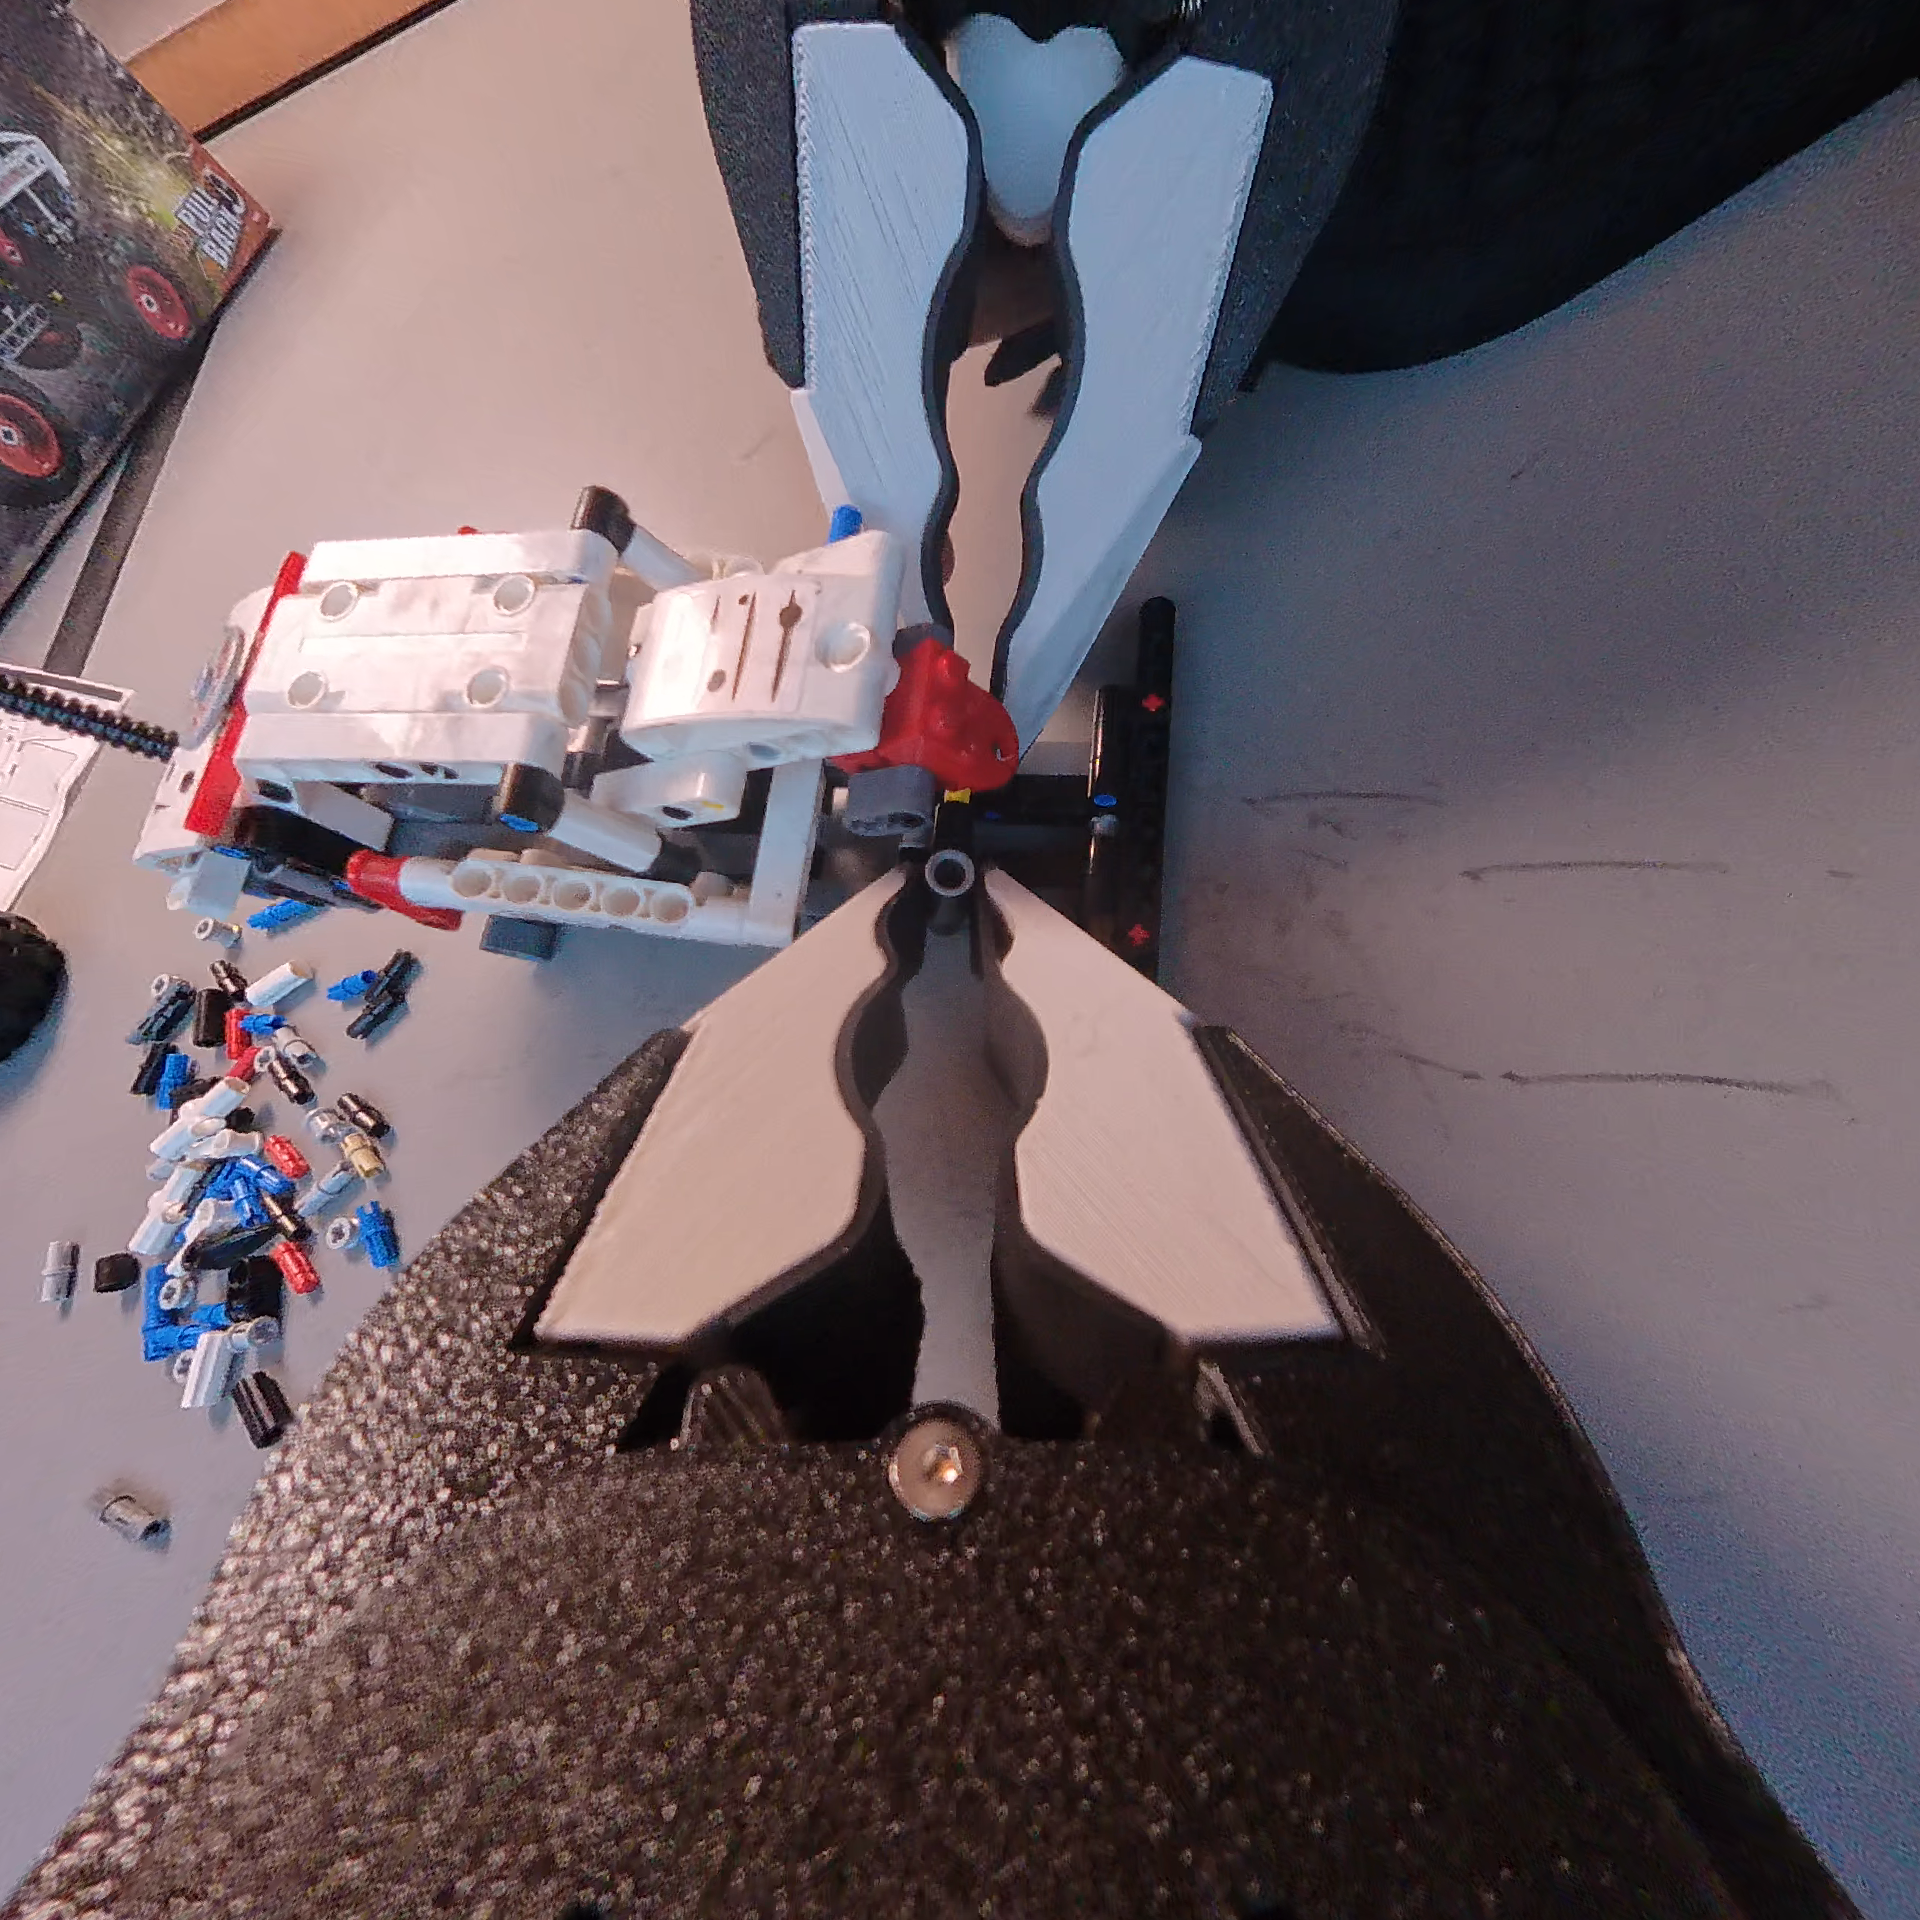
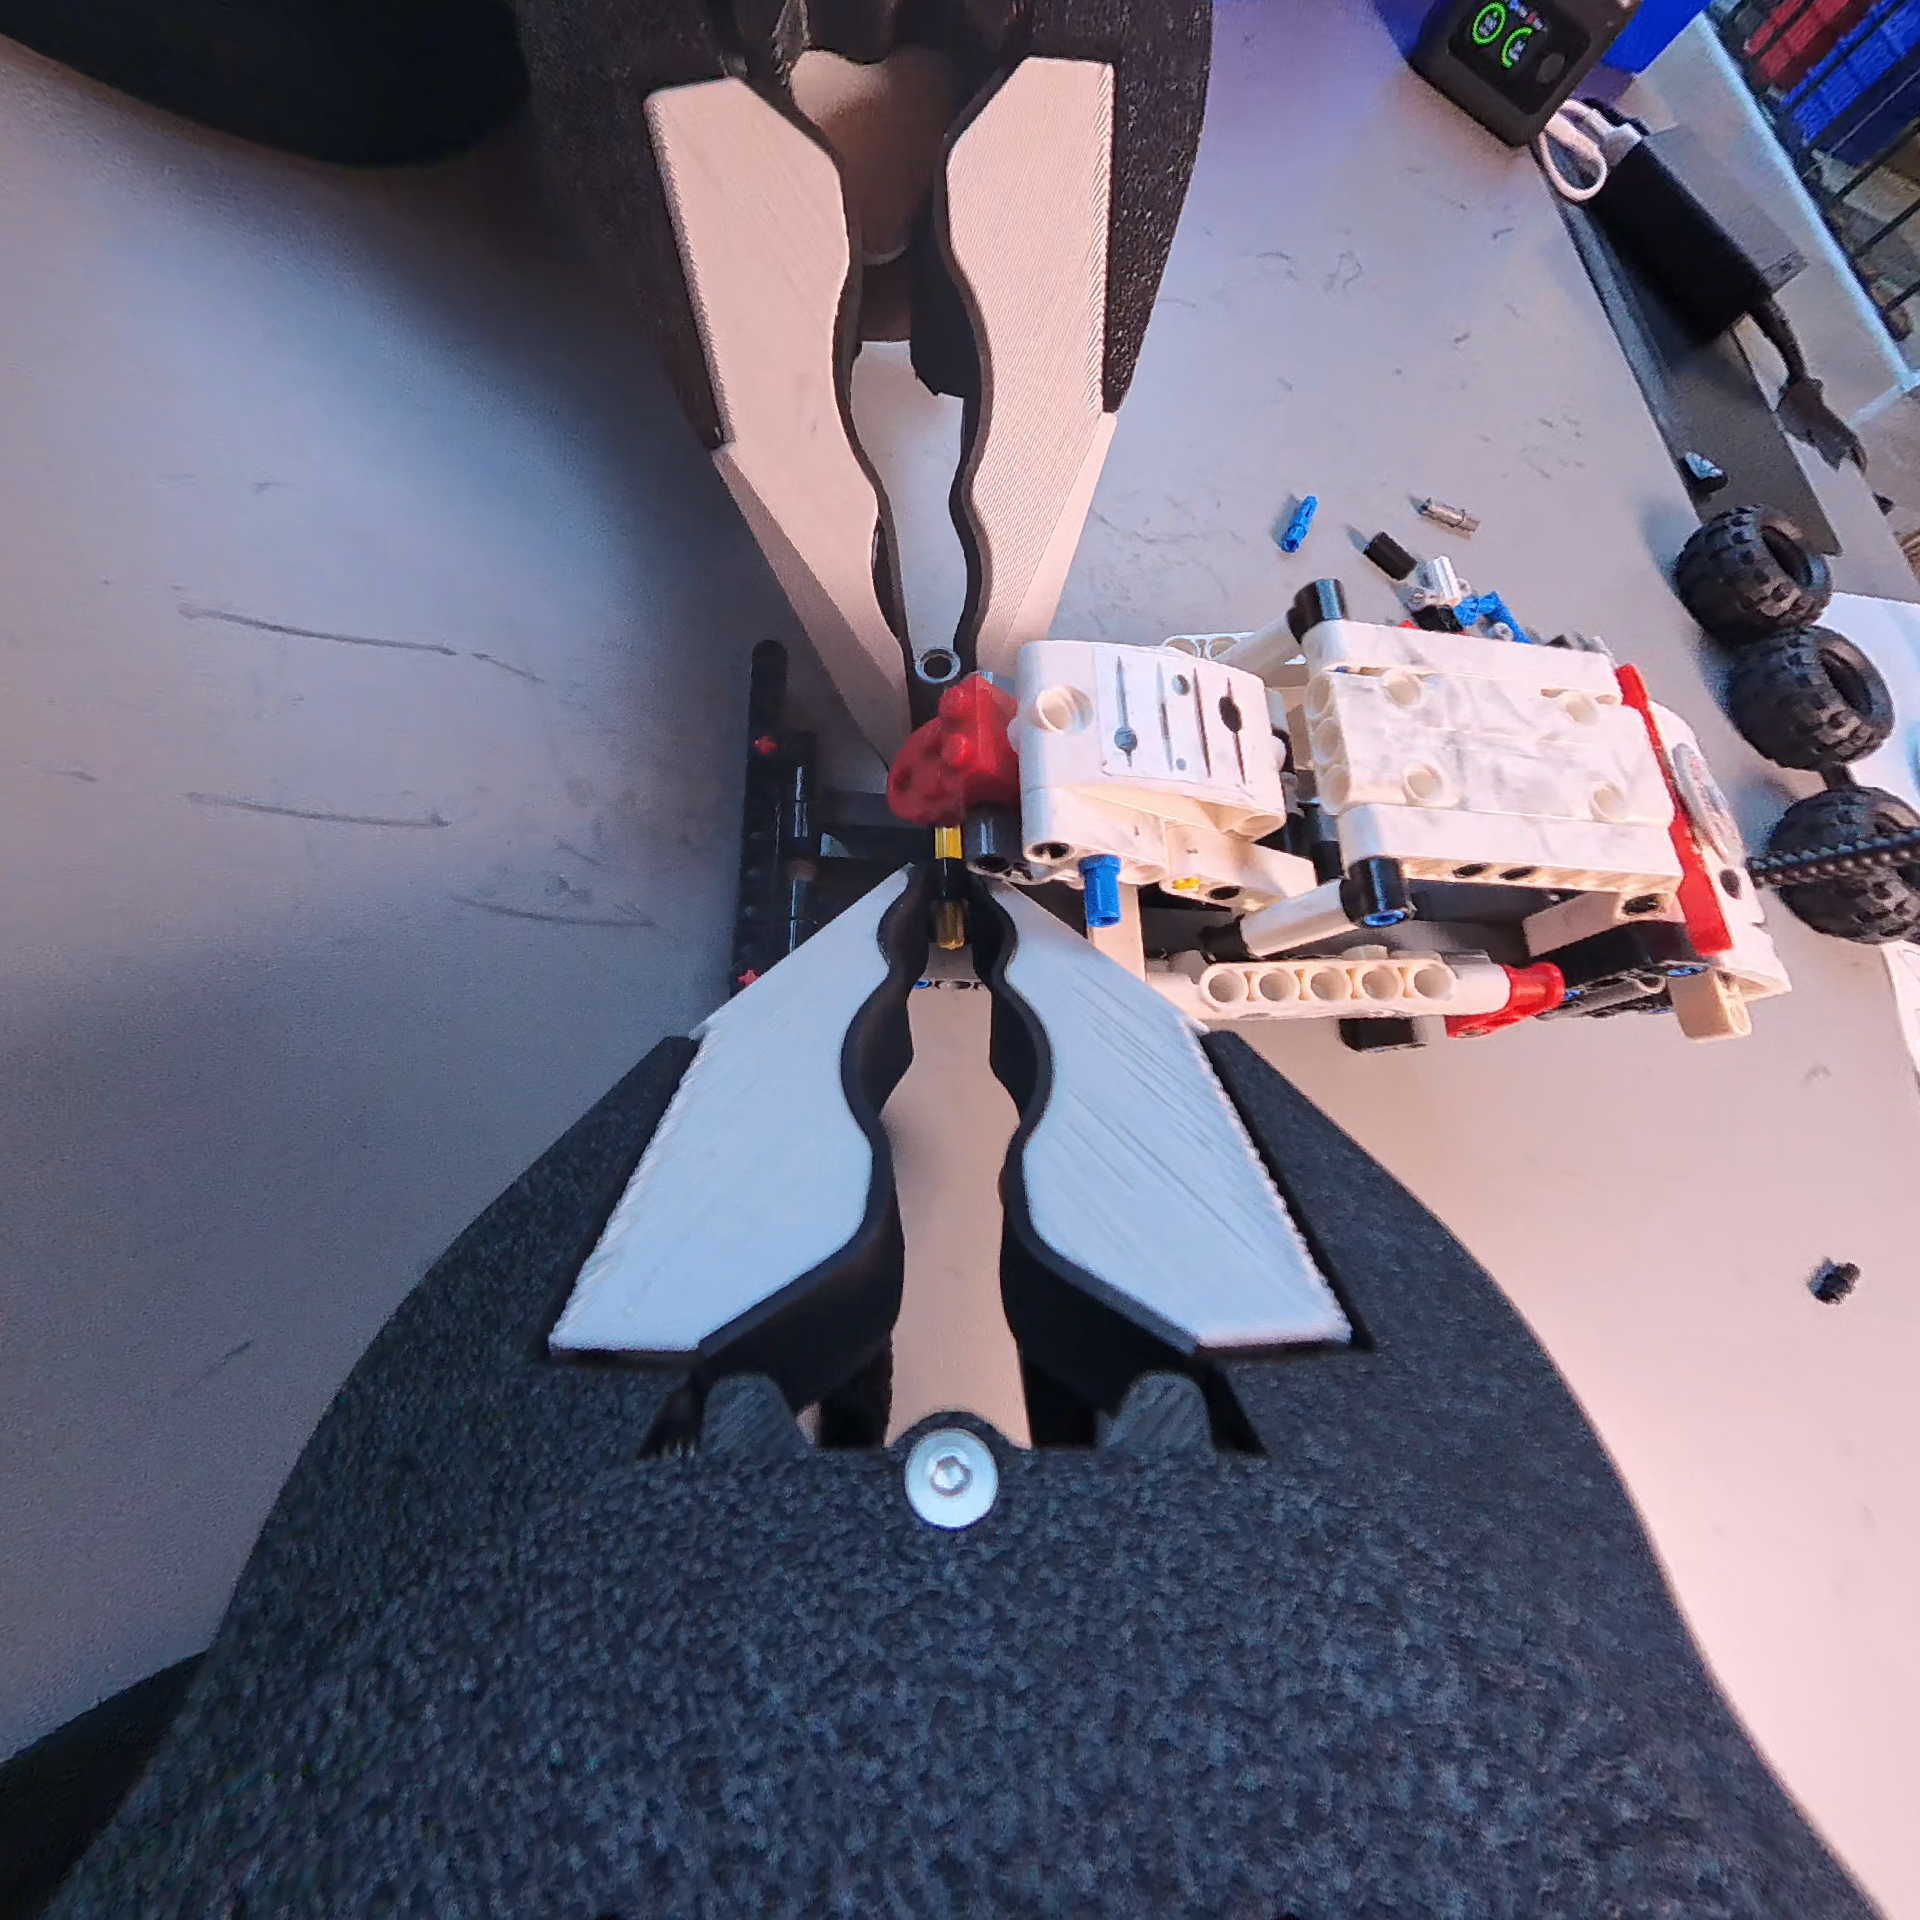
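A white, red and black toy brick truck body (image 1: 499, 717) lies on the grey table (image 1: 1507, 644); it also shows in the right wrist view (image 2: 1351, 790). A red piece (image 1: 940, 717) and a black bumper frame (image 1: 1138, 779) sit at its front end. My left gripper (image 1: 951, 883) is shut on a small grey round connector (image 1: 951, 868) at that front end. My right gripper (image 2: 943, 899) faces it from the other side, shut on a black and yellow axle piece (image 2: 945, 883) just below the red piece (image 2: 951, 753).
A heap of small blue, black, white and red pins (image 1: 229, 1174) lies left of the left gripper. A printed box (image 1: 94, 291) and a paper sheet (image 1: 31, 769) lie far left. Three black tyres (image 2: 1808, 686), loose pins (image 2: 1297, 520) and a small screen device (image 2: 1507, 52) are at right. Both grippers' tips are close together, under 4 cm apart.
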